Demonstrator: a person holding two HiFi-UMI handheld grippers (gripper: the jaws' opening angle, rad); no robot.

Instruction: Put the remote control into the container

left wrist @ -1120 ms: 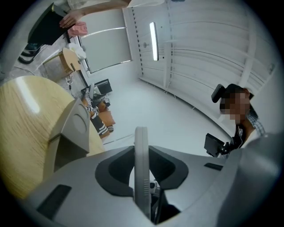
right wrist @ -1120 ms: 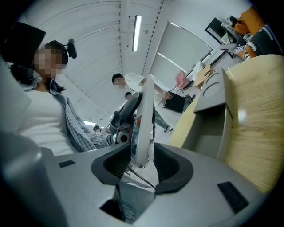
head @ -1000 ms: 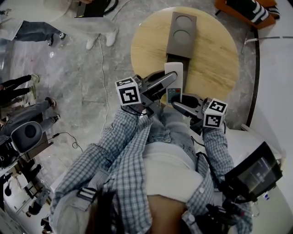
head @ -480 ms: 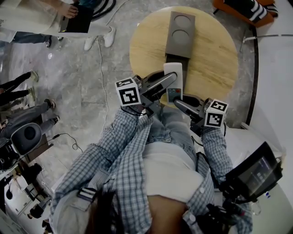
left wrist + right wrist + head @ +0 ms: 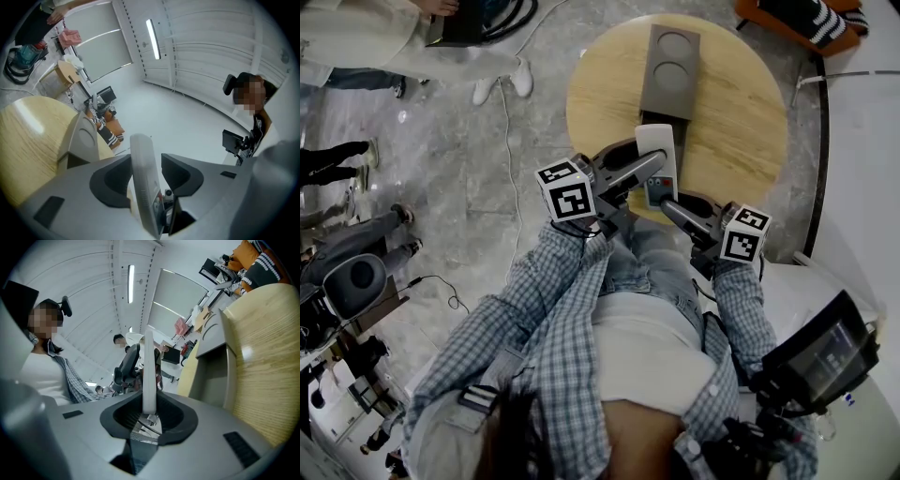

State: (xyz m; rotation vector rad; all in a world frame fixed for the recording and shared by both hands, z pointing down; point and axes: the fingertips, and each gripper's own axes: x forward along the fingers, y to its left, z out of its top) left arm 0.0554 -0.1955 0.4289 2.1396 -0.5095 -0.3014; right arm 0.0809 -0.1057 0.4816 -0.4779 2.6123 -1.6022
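Head view, left to right: grey stone floor point(image 5: 469, 187) at left, with bystanders' legs at the upper left and a thin cable point(image 5: 512, 159) running down it. Centre: the left gripper point(image 5: 652, 161) reaches in from the left, its marker cube point(image 5: 565, 192) toward the wearer's plaid sleeve point(image 5: 534, 300). The remote control point(image 5: 656, 145), white and long, is held in the air over the near rim of the round wooden table point(image 5: 731, 112). Its far end points at the near end of the grey container point(image 5: 670, 70), which lies on the table; contact between the two cannot be told. The remote is not in the container. The right gripper point(image 5: 670, 204) comes in from the lower right to the remote's near end, which carries coloured buttons. Upper right corner: an orange seat with a striped cushion point(image 5: 816, 23). Left gripper view: the left gripper point(image 5: 146, 160) has just been opening. Its jaws stand apart with the remote control point(image 5: 143, 178) between them edge-on, a clear gap on its right side. The container point(image 5: 82, 138) and table point(image 5: 28, 140) lie at left. Right gripper view: the right gripper point(image 5: 149, 401) has just been closing. Its jaws are clamped on the remote control point(image 5: 149, 371), which stands upright between them. The container point(image 5: 211, 371) and table point(image 5: 267, 371) lie at right.
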